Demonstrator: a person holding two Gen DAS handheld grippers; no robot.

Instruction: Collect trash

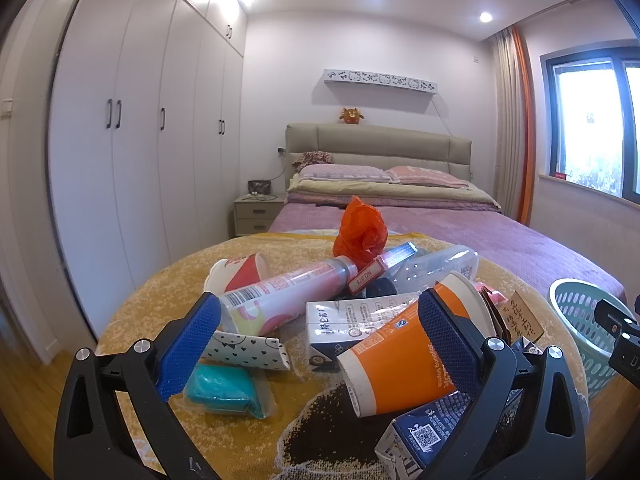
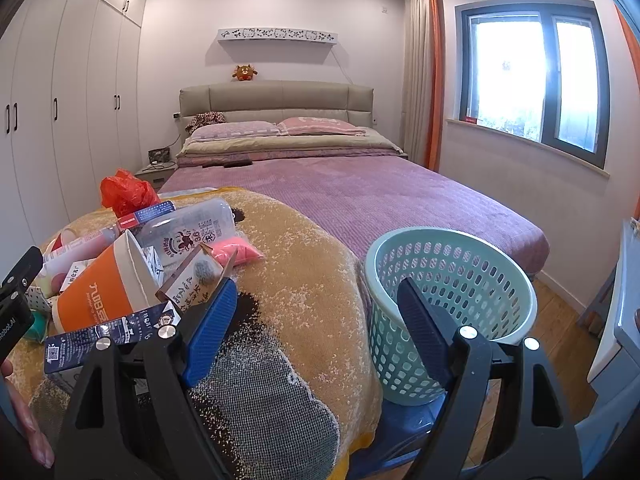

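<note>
Both wide-open, empty left tongs (image 1: pixel 320 332) and right tongs (image 2: pixel 316 332) leave the trash pile, including the orange paper cup (image 1: pixel 404 356), uncollected; the mint-green perforated plastic basket (image 2: pixel 452 280) appears empty.

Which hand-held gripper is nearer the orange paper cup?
Left. The left hand-held gripper is open with the orange paper cup between its fingers; the right hand-held gripper, also open, sits off beside the green basket.

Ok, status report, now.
Left gripper open over trash pile, empty. Right gripper open, empty, beside green basket. Orange cup nearest left gripper. Nothing blocking basket.
</note>
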